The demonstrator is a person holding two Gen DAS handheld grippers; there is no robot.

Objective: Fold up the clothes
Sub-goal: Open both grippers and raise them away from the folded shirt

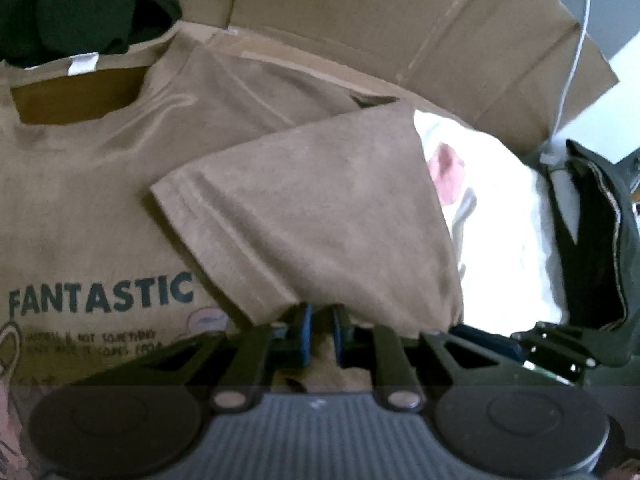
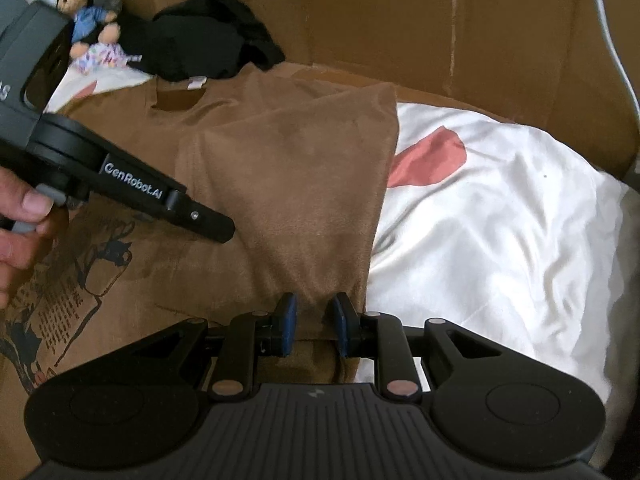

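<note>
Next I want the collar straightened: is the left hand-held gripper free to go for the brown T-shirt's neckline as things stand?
Probably not yet. The left hand-held gripper is shut on the brown T-shirt's folded-over side; nothing lies between it and the neckline, but it must let go first.

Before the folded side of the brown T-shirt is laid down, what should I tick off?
1. Left gripper shut on brown T-shirt: ok.
2. Right gripper shut on the shirt's edge: ok.
3. Sleeve folded inward over the chest: ok.
4. Fold edge straight: cannot tell, fabric bunches at the pads.
5. Black garment off the shirt body: ok, only near the collar.
6. White bedsheet beneath lying smooth: not ok, wrinkled.
</note>
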